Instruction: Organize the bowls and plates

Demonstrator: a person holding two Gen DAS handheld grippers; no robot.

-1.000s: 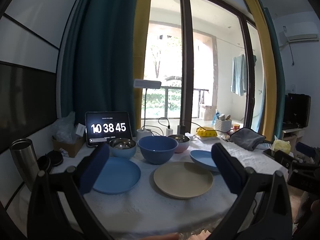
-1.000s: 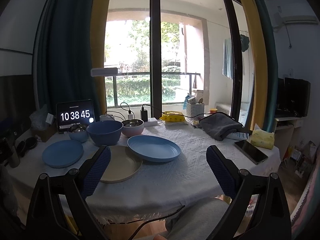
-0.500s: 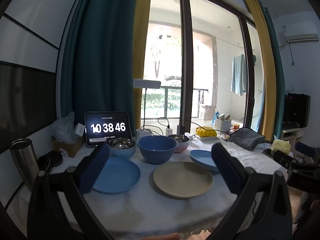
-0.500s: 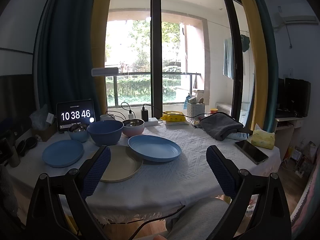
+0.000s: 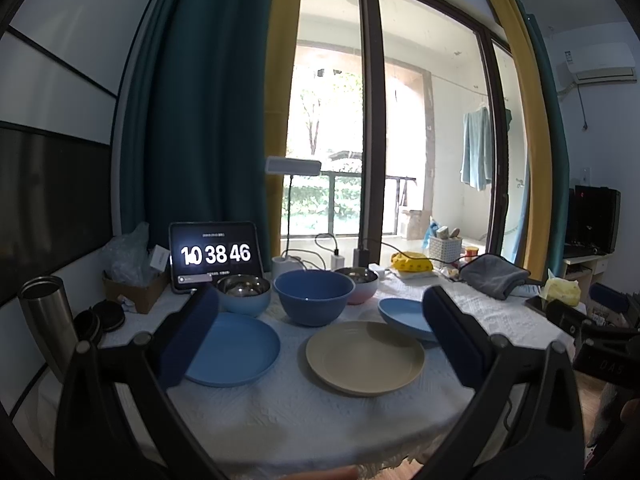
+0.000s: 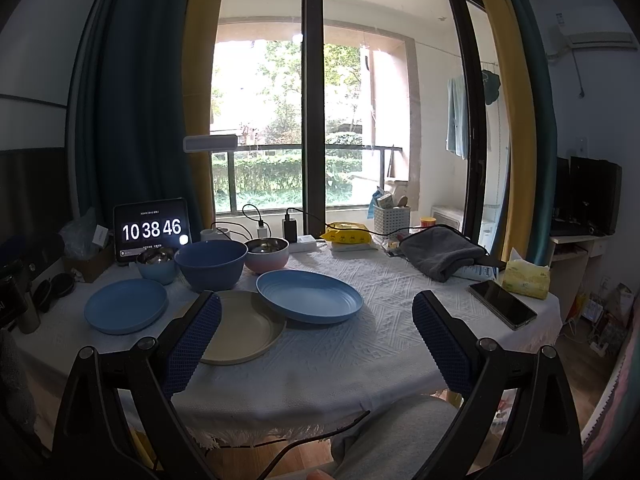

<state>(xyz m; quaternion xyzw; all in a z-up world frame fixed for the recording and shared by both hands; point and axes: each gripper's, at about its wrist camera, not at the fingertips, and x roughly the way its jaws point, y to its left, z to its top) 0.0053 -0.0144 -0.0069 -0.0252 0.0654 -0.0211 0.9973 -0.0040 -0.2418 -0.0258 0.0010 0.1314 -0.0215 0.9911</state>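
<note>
The table (image 6: 360, 344), draped in its white cloth, carried everything, and the dishes sat spread across its left half in two loose rows, each one apart enough to be picked up singly. Up front lay the three plates: the oval blue plate (image 6: 309, 295) rested with its edge over the rim of the beige plate (image 6: 244, 327), while the round blue plate (image 6: 125, 306) sat alone further left. Behind them stood the bowls, the big blue bowl (image 6: 210, 263) in the middle, a pink bowl (image 6: 267, 254) just beside it on the right and a small pale-blue bowl (image 6: 156, 265) on the left, none nested yet. By my reading nothing had been stacked, so the sorting had not begun. The left gripper (image 5: 320, 336) hung short of the table edge, fingers spread wide and empty, framing the plates. The right gripper (image 6: 316, 344) hung likewise, fingers wide apart, gripping nothing, lined up nearest the beige plate.
</note>
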